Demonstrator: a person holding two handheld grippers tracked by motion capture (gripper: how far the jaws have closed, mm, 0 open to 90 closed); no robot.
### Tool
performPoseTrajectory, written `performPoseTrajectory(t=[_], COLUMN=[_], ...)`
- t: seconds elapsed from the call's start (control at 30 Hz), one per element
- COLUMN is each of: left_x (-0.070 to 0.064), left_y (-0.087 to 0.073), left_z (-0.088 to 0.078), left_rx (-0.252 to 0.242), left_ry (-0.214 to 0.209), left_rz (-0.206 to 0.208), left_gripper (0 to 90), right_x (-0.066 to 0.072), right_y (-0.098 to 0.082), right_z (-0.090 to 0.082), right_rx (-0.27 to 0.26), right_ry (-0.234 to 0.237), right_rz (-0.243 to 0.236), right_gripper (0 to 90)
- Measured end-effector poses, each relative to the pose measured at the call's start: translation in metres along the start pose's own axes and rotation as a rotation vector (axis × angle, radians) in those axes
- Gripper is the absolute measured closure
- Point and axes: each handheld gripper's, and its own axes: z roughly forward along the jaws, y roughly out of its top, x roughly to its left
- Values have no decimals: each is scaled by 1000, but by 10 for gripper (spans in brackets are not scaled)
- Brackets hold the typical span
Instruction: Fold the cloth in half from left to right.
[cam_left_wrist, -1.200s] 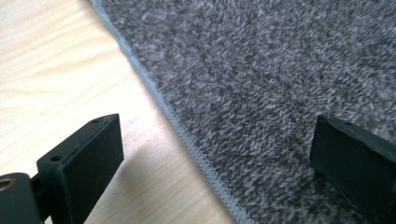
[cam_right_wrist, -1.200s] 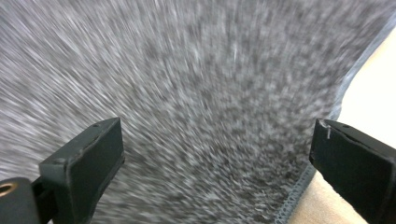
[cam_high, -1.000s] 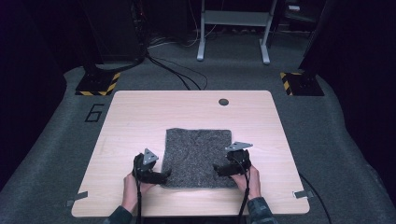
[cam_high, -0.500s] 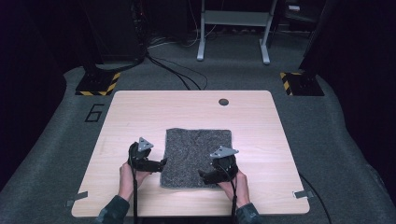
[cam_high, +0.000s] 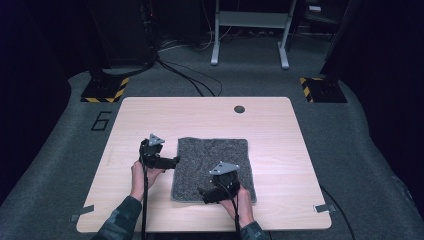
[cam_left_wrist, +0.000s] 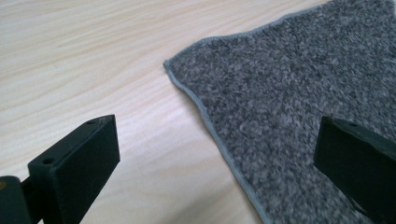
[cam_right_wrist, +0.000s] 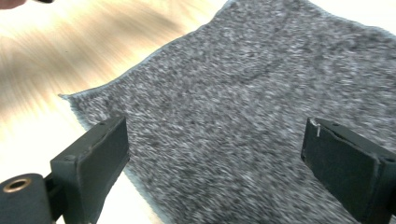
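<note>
A square grey fleecy cloth (cam_high: 212, 160) lies flat on the middle of the pale wooden table (cam_high: 200, 117). My left gripper (cam_high: 173, 161) is at the cloth's left edge, pointing right. In the left gripper view it (cam_left_wrist: 215, 163) stands open, and the hemmed edge of the cloth (cam_left_wrist: 299, 79) runs between its jaws. My right gripper (cam_high: 204, 194) hovers over the near part of the cloth, pointing left. In the right gripper view it (cam_right_wrist: 215, 163) is open wide above the cloth (cam_right_wrist: 243, 93), with nothing held.
A dark round grommet (cam_high: 239, 109) sits in the table near its far edge. Tape strips (cam_high: 81, 214) mark the near table corners. On the floor beyond stand striped stand feet (cam_high: 102, 92), cables and a metal frame (cam_high: 250, 35).
The left gripper has moved away from the person along the cloth's left edge. The right gripper has moved left across the near part of the cloth. The cloth lies as before.
</note>
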Motion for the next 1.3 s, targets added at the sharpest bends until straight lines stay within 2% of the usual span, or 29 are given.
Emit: performPoseTrajectory(t=[0.07, 0.27, 0.37, 0.53, 0.6, 0.63, 0.67, 0.7, 0.73, 0.8, 0.83, 0.87, 0.93, 1.0, 1.07, 1.17, 1.3], left_x=[2, 9, 13, 16, 17, 18, 18, 18, 19, 18, 18, 18, 19, 19, 19, 19, 16], left_y=[4, 15, 19, 22, 22, 22, 22, 22, 22, 22, 22, 22, 23, 24, 25, 26, 25], left_z=[3, 18, 27, 45, 52, 56, 59, 62, 65, 70, 72, 75, 78, 80, 82, 84, 89], left_rx=[13, 18, 28, 36, 47, 50, 53, 56, 60, 58, 63, 58, 59, 51, 36, 28, 52], left_ry=[4, 16, 16, 31, 27, 33, 34, 38, 41, 41, 47, 54, 56, 76, 86, 96, 96], left_rz=[11, -11, -20, -44, -47, -50, -54, -57, -51, -63, -58, -65, -67, -84, -91, -96, -96], left_gripper=[8, 27, 29, 60, 87, 94, 105, 118, 135, 146, 151, 159, 187, 253, 293, 367, 455], right_x=[4, 16, 26, 43, 48, 52, 54, 58, 60, 68, 71, 77, 84, 92, 96, 98, 100], right_y=[0, 5, 7, 11, 12, 12, 13, 13, 13, 13, 13, 14, 16, 17, 17, 16, 13], right_z=[2, 11, 14, 24, 31, 34, 38, 41, 44, 48, 51, 53, 57, 62, 67, 73, 79], right_rx=[4, -1, 4, 11, 5, 21, 12, 19, 13, 24, 13, 18, 20, 30, 32, 48, 69], right_ry=[9, 22, 34, 43, 30, 31, 24, 26, 29, 41, 42, 38, 38, 19, 2, -23, -27], right_rz=[0, -17, -5, -27, -45, -36, -53, -33, -58, -52, -71, -63, -101, -99, -113, -109, -106], right_gripper=[70, 80, 87, 118, 140, 146, 157, 173, 190, 225, 239, 252, 304, 378, 444, 549, 644])
